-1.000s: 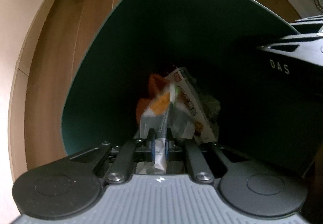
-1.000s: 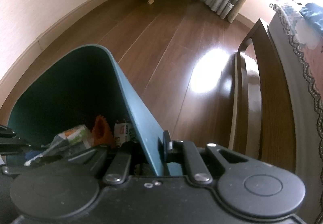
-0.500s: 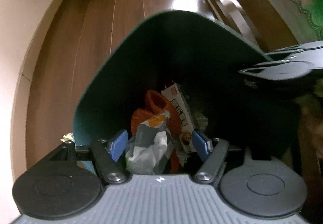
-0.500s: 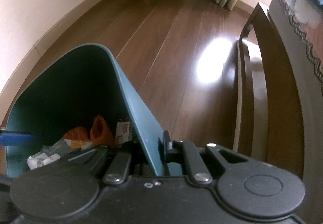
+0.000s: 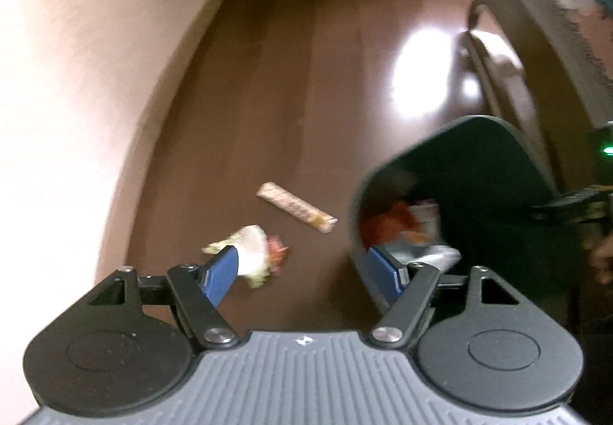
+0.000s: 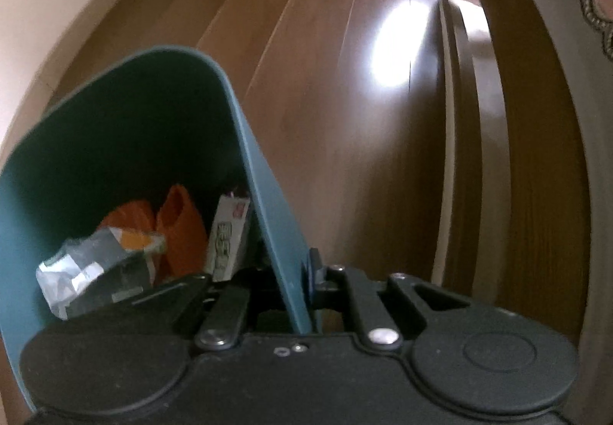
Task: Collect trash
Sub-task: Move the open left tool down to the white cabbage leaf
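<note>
Trash collection on a wooden floor (image 5: 314, 87), partway done: the left gripper (image 5: 302, 271) hangs above the boards with its blue pads spread wide and nothing between them. The right gripper (image 6: 295, 283) is clenched on the rim of the teal bin (image 6: 253, 172), one finger inside the wall and one outside.

Two pieces remain on the floor. A crumpled wad of paper and wrapper (image 5: 254, 248) lies just ahead of the left gripper, partly hidden behind its left pad. A long snack bar wrapper (image 5: 297, 206) lies a little farther on, between the wad and the bin, its long axis running diagonally from upper left to lower right in the left wrist view. The bin stands to the right of both. The free left gripper looks nearer to either piece, and the wad looks the closer pick; for the bar, the pads would likely need to close across its narrow width.

Inside the bin sit a silver-and-orange crumpled packet (image 6: 95, 264), orange wrappers (image 6: 180, 222) and a small white carton (image 6: 228, 237).

A second ago the left gripper was down inside the bin, pinching that crumpled packet; since then it has let go, lifted out and swung left toward the floor. The right gripper's hold on the rim is unchanged.
</note>
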`<state>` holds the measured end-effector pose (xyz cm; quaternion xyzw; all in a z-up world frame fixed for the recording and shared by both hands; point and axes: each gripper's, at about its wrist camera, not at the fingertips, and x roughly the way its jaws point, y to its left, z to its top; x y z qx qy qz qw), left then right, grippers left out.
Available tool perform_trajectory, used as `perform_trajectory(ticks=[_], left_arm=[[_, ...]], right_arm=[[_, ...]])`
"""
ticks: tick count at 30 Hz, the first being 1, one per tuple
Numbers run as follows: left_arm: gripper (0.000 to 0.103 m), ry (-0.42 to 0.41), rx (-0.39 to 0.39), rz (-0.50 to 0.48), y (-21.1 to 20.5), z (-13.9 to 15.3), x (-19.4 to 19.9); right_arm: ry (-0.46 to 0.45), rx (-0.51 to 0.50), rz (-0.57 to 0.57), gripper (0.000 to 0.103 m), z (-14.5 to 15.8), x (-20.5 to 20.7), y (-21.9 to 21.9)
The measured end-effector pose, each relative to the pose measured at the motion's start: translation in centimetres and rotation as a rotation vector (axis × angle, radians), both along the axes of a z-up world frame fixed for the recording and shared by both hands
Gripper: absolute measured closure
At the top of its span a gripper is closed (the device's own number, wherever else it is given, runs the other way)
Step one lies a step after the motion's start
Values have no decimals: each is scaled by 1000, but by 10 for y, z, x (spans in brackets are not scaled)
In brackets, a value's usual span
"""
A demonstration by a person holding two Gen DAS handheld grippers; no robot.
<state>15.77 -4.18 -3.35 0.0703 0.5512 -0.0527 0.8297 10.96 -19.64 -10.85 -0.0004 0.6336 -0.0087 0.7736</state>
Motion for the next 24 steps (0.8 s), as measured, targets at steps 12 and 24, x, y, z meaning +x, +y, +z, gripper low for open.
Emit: perform_trajectory(ticks=[12, 24], left_arm=[[29, 121, 106, -46, 79, -97, 38], [29, 186, 71, -205, 87, -211, 86]], right_arm=[[143, -5, 147, 83, -19, -18, -2], [150, -18, 19, 98, -9, -45, 14]])
